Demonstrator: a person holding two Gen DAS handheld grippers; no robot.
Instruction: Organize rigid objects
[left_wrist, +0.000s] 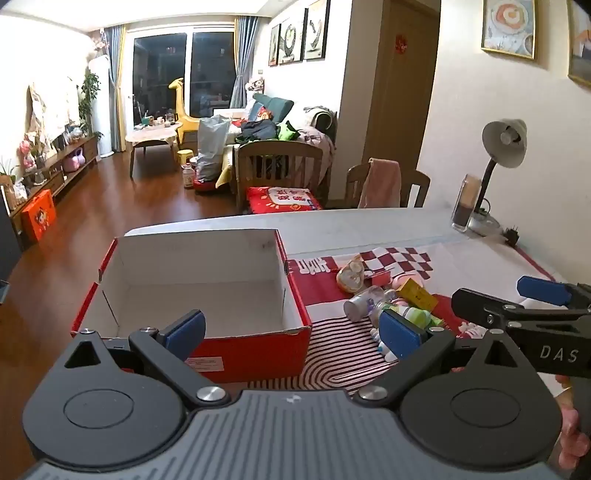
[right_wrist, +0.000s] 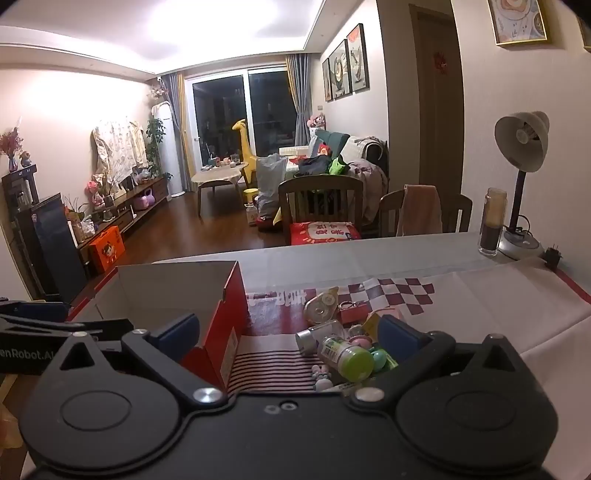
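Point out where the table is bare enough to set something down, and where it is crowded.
Bare: the pale tabletop behind the patterned mat, between the red box and the desk lamp, and the white part of the mat right of the checker pattern. The box's inside is empty too. Crowded: the pile of small bottles and toys just right of the box.
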